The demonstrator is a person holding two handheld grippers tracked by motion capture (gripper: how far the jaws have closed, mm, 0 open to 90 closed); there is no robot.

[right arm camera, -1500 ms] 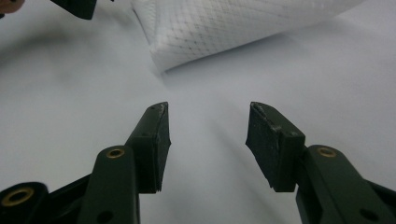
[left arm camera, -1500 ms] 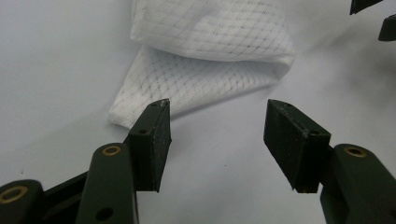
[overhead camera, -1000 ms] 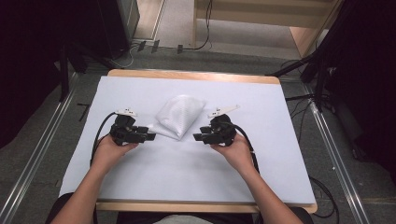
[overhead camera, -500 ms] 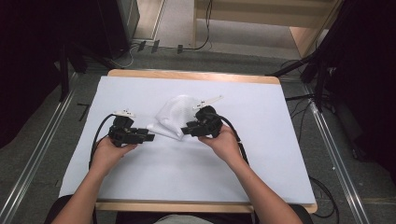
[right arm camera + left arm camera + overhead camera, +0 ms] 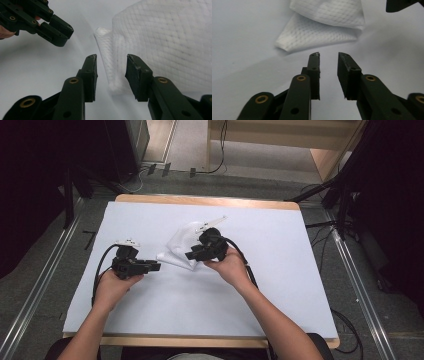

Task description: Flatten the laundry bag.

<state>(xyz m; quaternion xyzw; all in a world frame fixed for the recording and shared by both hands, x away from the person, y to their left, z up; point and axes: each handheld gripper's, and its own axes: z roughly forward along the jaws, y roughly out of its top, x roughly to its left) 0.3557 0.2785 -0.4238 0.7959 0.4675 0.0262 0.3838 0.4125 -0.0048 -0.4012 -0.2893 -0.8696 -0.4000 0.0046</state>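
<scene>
- mesh bag point(image 5: 186, 244), white and soft, lay crumpled near the middle of the worktop point(image 5: 280, 285), its long axis running from the near-left corner up toward the far right.
- my right hand-held gripper point(image 5: 194, 255) was the nearer one: in the right gripper view its jaws stood apart with the bag's folded edge point(image 5: 110, 65) between and just beyond the tips, not yet pinched.
- my left hand-held gripper point(image 5: 154, 266) sat just beside the bag's near-left corner, jaws also apart, holding nothing; in the left gripper view that corner point(image 5: 287, 46) lay ahead and slightly left of the tips, with bare worktop between.
- i judged the next move turned on the right one closing on that edge, the left needing a short reach forward.
- whether the bag held anything i could not tell; no other container was on the worktop.
</scene>
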